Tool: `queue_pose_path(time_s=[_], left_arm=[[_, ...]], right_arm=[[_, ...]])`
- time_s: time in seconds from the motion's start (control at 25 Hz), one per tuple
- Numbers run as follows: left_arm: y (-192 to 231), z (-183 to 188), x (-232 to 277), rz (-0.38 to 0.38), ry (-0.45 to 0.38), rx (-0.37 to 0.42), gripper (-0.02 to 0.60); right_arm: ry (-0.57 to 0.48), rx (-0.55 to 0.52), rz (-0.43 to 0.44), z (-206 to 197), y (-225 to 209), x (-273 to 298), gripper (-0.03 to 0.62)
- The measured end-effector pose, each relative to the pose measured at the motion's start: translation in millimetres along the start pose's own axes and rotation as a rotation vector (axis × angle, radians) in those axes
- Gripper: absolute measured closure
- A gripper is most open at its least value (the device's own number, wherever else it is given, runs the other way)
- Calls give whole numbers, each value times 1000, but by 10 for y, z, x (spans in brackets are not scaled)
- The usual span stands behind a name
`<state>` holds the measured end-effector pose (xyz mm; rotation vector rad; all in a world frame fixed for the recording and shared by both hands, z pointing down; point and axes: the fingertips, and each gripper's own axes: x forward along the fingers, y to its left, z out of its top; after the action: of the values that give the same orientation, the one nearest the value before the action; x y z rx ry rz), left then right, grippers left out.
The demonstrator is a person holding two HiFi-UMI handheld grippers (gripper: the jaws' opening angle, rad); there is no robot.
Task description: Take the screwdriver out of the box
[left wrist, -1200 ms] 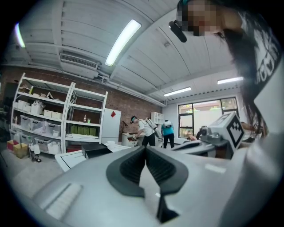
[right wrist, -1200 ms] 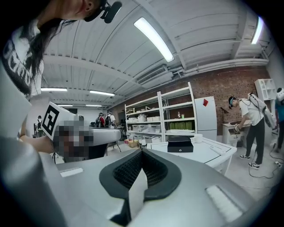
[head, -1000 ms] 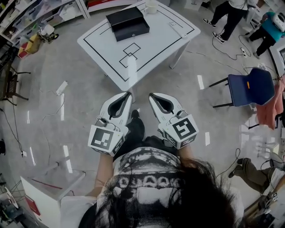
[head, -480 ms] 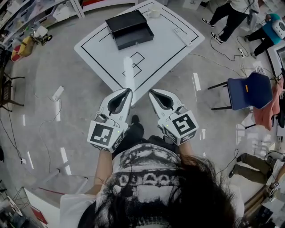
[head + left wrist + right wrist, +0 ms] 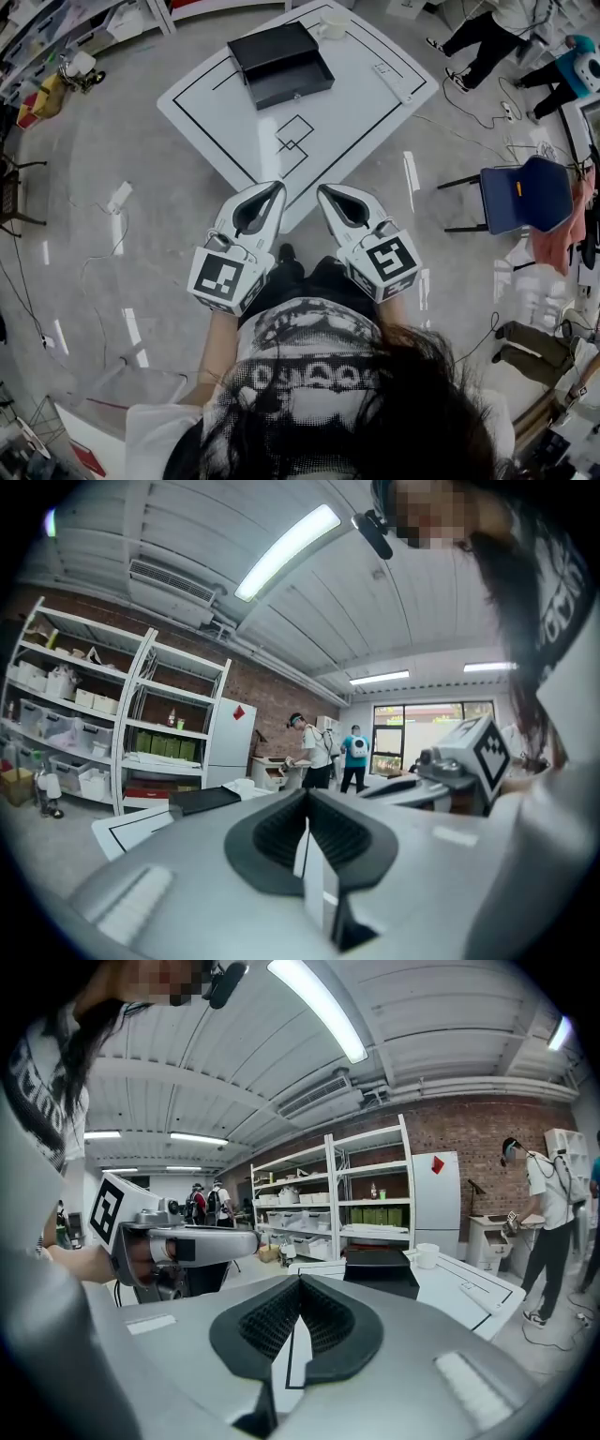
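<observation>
Moved: both claws have come closer to the table since the earlier frames, and the table now sits just past their tips.
Left claw point(image 5: 277, 188): clenched tight, with nothing in it.
Right claw point(image 5: 322, 191): squeezed together too, and nothing is in it.
Table point(image 5: 361, 89): white with black lines on it, just ahead of the claws but not touched.
Box point(image 5: 279, 56): black, on the far left part of the table, well apart from both claws. Its top looks closed, but that is hard to be sure of from here.
Cup point(image 5: 329, 25): white, on the far side of the table, near the box.
Screwdriver: no view shows it. It is most likely inside the box.
How it may feel: probably light, hard and stiff. The metal rod is likely thin and slippery, and the whole thing could roll away.
Where to grab: likely the fat handle, with the claw pinching across its middle so it does not slip.
First job: the box likely has to be opened before anything can be lifted out.
</observation>
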<state>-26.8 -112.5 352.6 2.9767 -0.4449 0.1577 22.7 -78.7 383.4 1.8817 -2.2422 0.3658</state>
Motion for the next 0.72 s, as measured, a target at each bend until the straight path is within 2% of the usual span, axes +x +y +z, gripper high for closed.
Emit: queue_pose_path(time_s=[0.32, 0.72], left_arm=[[145, 40, 117, -1, 0, -3, 581], [448, -45, 354, 91, 1, -41, 581]], right_arm=[[16, 10, -3, 34, -136, 161, 599], [54, -22, 70, 33, -468, 526, 599]])
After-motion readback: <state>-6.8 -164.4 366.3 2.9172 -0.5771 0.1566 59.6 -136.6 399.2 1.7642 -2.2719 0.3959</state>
